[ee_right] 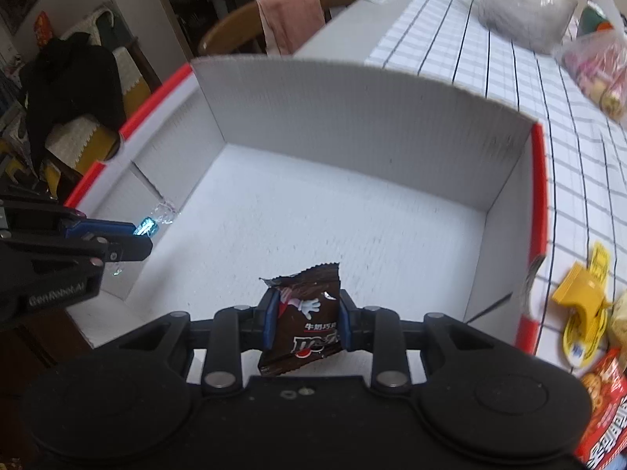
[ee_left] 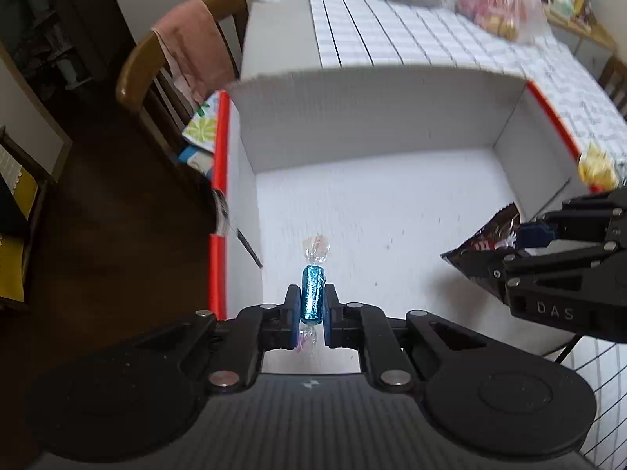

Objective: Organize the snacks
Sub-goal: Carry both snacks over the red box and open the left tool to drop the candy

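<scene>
Both grippers are matte black with blue-padded fingers (ee_left: 293, 323), silver round pivot bolts and two round discs on a ribbed body. The right gripper (ee_left: 521, 235) bears "DAS"; the left gripper (ee_right: 147, 235) reads "GenRobot.AI".

A: How many snacks are held?
B: Two: one blue candy (ee_left: 312, 293) and one brown packet (ee_right: 305, 323).
A: Boxes?
B: One box (ee_left: 364, 113).
A: Grippers?
B: Two, a left gripper (ee_left: 312, 315) and a right gripper (ee_right: 305, 323).
A: Chairs with a pink towel?
B: One chair (ee_left: 135, 64), one towel (ee_left: 192, 39).
</scene>
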